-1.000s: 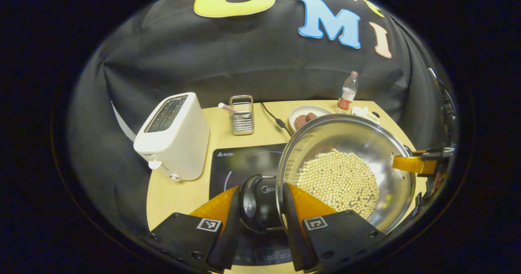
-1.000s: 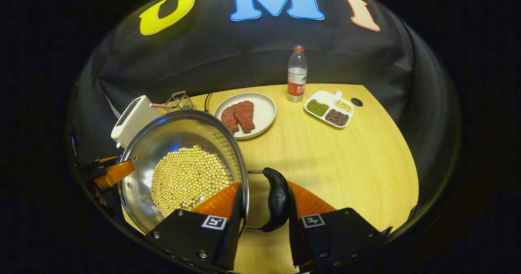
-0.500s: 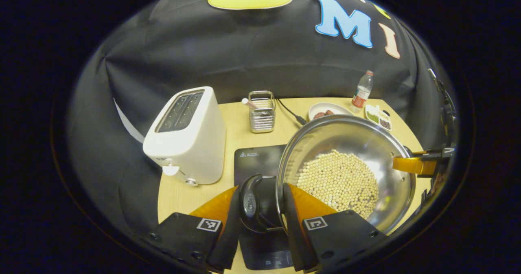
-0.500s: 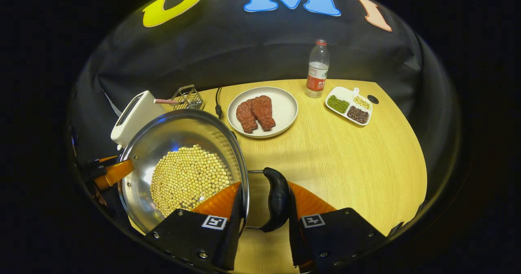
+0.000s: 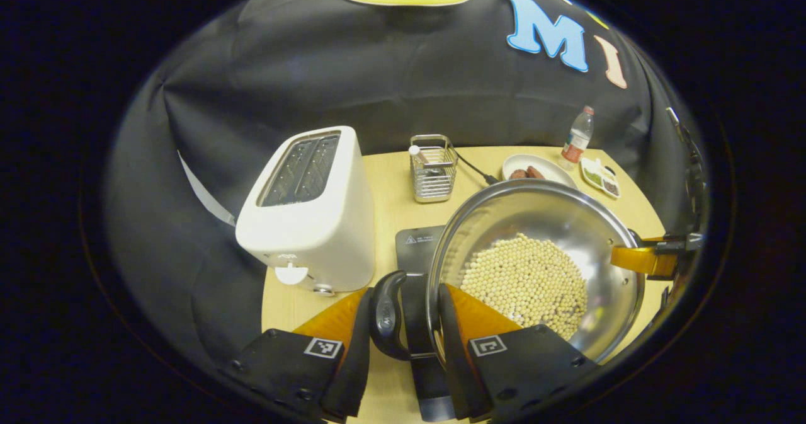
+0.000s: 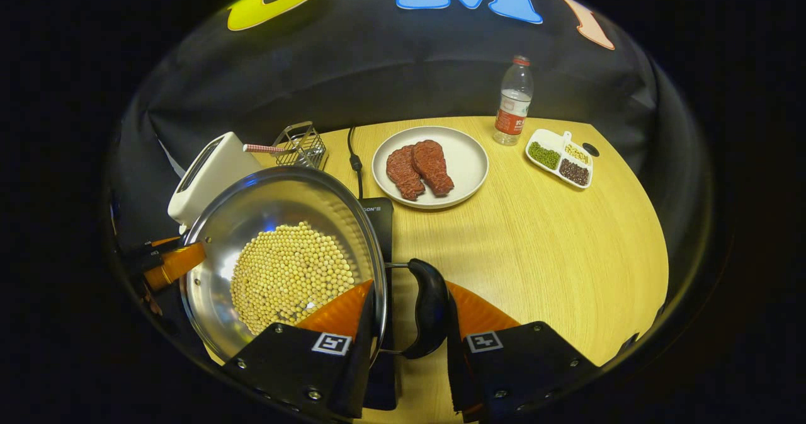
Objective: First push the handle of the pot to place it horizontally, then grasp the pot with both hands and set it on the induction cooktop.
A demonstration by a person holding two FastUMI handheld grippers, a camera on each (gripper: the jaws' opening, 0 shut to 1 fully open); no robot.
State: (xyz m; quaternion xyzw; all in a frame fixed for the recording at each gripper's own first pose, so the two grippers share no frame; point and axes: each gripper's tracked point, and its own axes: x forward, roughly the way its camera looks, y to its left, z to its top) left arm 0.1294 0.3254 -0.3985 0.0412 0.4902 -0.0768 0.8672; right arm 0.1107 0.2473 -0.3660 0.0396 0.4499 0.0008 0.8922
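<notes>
Pot (image 5: 535, 266) of beans, each hand-held gripper (image 5: 403, 323) (image 6: 409, 323) clamped on a side handle; tilting spills beans over cooktop (image 5: 415, 247) at 10 o'clock.

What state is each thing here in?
Pot: held by both handles over the cooktop, holding beans.
Left gripper: shut on a handle.
Right gripper: shut on a handle.
Cooktop: mostly under the pot.
Toaster: slots empty.
Bottle: upright, capped.
Plate: holds two meat pieces.
</notes>
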